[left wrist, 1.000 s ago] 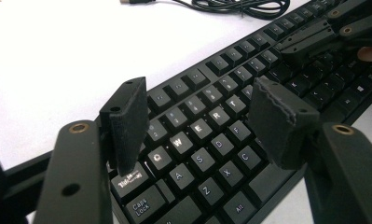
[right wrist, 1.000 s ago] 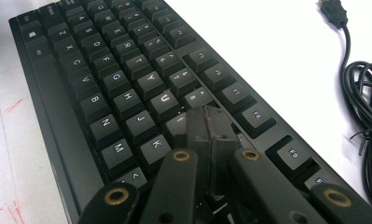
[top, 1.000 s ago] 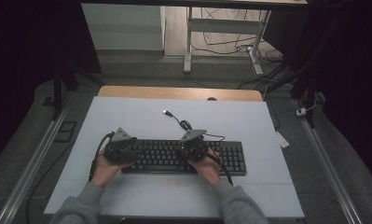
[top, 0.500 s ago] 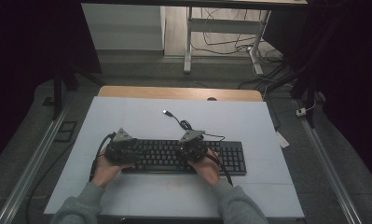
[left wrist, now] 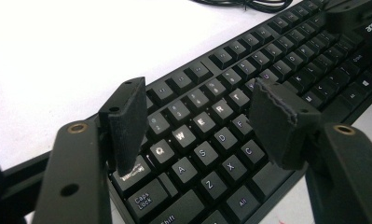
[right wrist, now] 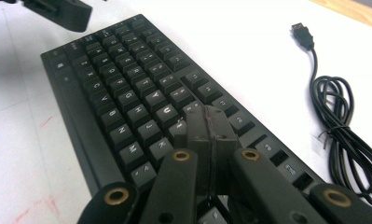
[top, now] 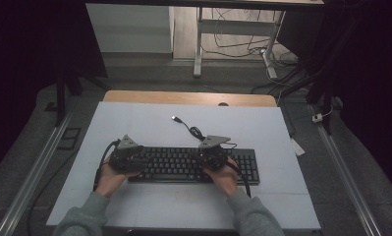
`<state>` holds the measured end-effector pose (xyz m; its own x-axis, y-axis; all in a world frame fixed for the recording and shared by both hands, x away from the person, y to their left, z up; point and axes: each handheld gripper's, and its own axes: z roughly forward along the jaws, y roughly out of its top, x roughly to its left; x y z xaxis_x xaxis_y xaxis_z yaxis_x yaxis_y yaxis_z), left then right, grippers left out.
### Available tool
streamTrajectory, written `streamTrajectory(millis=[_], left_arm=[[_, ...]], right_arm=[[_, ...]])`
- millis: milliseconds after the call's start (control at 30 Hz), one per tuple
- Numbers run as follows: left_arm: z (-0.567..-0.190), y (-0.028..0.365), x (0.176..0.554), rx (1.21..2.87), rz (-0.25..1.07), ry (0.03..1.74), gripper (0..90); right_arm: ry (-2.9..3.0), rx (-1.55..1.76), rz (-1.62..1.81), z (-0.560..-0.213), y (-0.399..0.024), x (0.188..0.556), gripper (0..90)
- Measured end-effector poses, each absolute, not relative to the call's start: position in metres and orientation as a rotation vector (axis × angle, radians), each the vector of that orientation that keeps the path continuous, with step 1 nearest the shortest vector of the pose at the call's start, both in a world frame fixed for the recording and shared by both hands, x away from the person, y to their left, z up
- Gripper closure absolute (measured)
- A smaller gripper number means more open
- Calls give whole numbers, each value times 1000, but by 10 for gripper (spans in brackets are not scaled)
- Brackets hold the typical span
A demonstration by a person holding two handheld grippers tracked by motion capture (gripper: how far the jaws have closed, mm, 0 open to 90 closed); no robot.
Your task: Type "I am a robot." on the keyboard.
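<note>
**Both tongs over the keyboard**

The keyboard (top: 193, 165) lies flat near the front edge of the tabletop (top: 134, 118), approx. in the middle btw. left and right edges, long side parallel to the front edge. Left tongs (left wrist: 200, 126) hang over the left end of the keyboard, jaws spread wide, nothing btw. them; one pad (left wrist: 127, 123) is just above the key left of Q. Right tongs (right wrist: 208, 133) are over the right-middle keys, jaws pressed together, pinching nothing. The cable (right wrist: 342, 135), coiled, w/ its USB plug (right wrist: 302, 35), lies behind the keyboard toward the back edge.
</note>
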<state>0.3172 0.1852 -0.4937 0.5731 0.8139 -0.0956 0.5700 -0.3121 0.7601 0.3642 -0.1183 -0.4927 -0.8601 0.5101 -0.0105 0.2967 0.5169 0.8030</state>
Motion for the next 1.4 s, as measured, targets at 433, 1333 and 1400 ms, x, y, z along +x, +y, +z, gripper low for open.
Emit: streamTrajectory(millis=[433,1333,1400], left_arm=[[-493,185,316,2016,401,1102,372],[-493,168,317,2021,401,1043,428],[-494,164,317,2033,396,1023,465]], right_arm=[[2450,700,1281,-489,-157,350,581],[2452,702,1251,-493,-178,342,535],[2453,704,1250,-493,-178,342,533]])
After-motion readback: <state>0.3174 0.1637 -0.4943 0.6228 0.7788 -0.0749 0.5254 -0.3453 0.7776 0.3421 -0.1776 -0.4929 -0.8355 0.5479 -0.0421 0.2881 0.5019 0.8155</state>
